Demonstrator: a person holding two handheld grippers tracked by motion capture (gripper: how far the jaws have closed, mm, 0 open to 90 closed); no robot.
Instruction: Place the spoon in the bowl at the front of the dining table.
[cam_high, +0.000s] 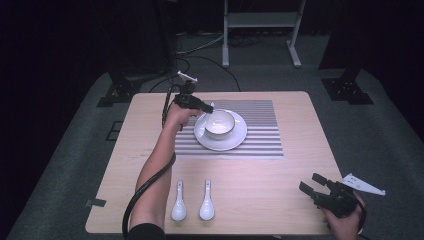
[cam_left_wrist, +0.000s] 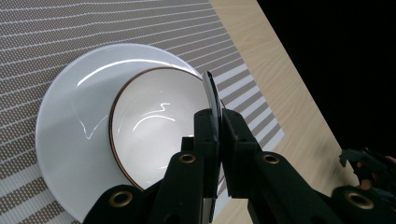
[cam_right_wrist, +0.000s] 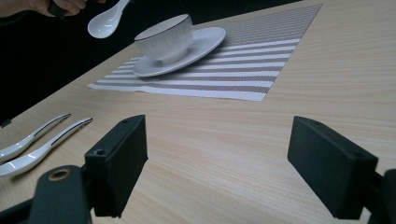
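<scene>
Spoon over the bowl, no writing readable

Left hand-held gripper pinches a white spoon at the bowl's 10 o'clock rim; right hand-held gripper rests spread on the pale wooden desk, striped mat beneath, dark room.

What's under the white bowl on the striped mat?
The bowl sits on a white plate, which lies on the striped mat. The plate's middle is covered by the bowl, so it cannot be seen.

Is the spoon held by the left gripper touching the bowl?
Apart. In the right gripper view, the spoon hangs in the air to the side of the bowl, with a dark gap between them. The left gripper is shut on its handle.
</scene>
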